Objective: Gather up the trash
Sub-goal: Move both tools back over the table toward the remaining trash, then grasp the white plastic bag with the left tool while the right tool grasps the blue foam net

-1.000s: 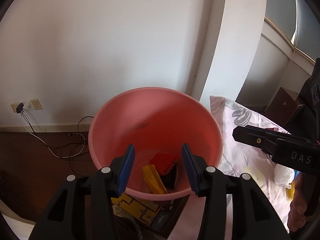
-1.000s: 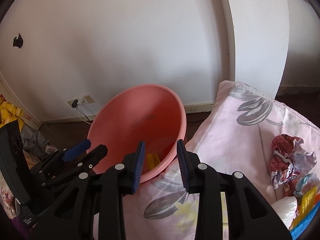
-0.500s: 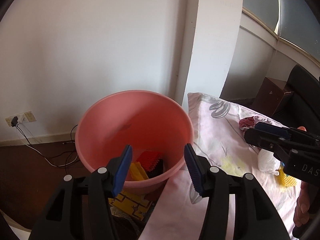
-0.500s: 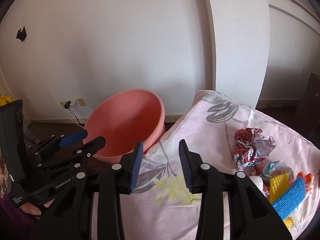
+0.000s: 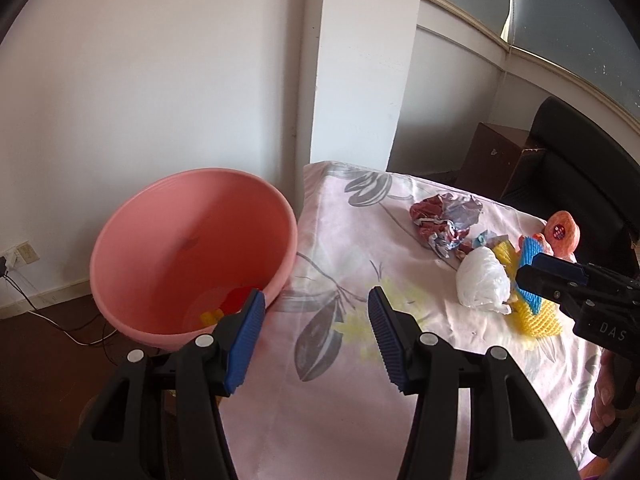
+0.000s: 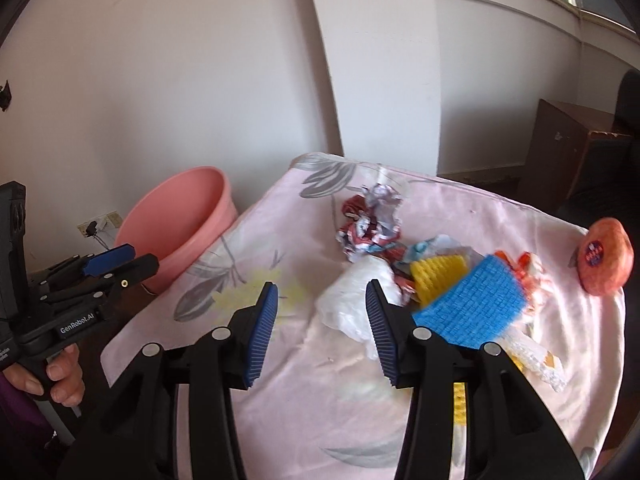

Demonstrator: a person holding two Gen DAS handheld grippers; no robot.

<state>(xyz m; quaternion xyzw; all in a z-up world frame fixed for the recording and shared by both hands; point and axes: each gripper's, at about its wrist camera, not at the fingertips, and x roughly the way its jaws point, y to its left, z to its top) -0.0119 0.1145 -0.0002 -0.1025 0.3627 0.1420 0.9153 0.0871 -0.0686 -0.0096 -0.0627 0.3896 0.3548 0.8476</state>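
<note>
Both my claws, left gripper (image 5: 316, 334) and right gripper (image 6: 322, 330), are apart and empty. That white plastic bag (image 6: 354, 300) looks light and squishy, so I'd pinch its bunched middle.

Lettering we can read
We read "GenRobot.AI" on the left gripper (image 6: 105, 264) and "DAS" on the right gripper (image 5: 560, 276).
</note>
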